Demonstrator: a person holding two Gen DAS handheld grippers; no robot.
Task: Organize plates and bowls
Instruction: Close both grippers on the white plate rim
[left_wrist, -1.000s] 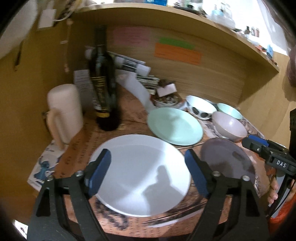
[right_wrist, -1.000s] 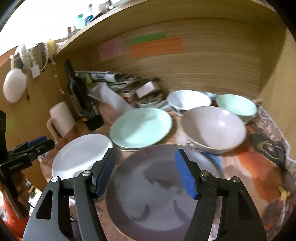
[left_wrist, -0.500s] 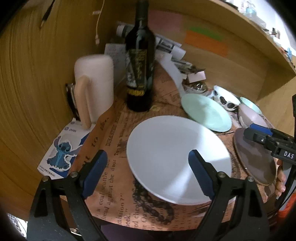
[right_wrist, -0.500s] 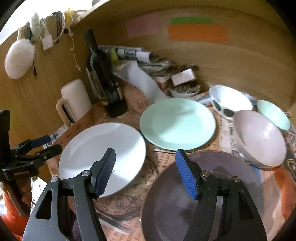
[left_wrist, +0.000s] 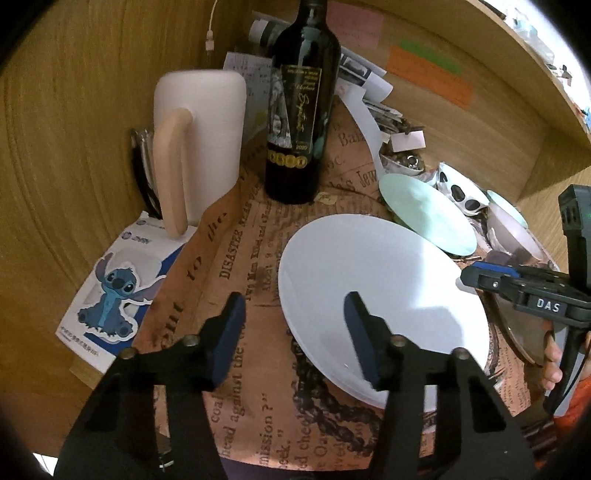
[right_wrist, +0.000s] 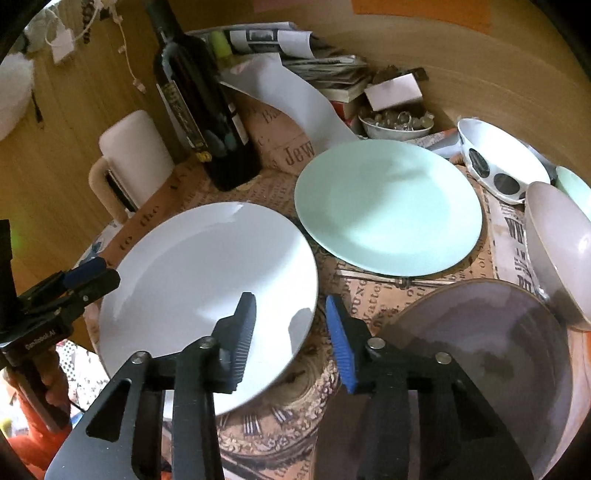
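A: Where is the round white ceramic plate (right_wrist: 207, 280)?

B: Lower left of centre in the right wrist view, on the printed newspaper-style table cover (left_wrist: 229, 258). The round mint-green plate (right_wrist: 388, 206) lies just beside it toward the upper right, and the grey-brown round plate (right_wrist: 491, 350) sits at lower right.

A: And the grippers?

B: The right gripper (right_wrist: 290, 332) straddles the white plate's right rim; its jaws have just been closing, with a gap left, not visibly pressing. The left gripper (left_wrist: 293, 330) straddles the opposite rim, jaws also just closing, parted.

A: Beyond them?

B: A dark glass wine bottle (left_wrist: 299, 110) and a white mug with a beige handle (left_wrist: 199, 140) at upper left.
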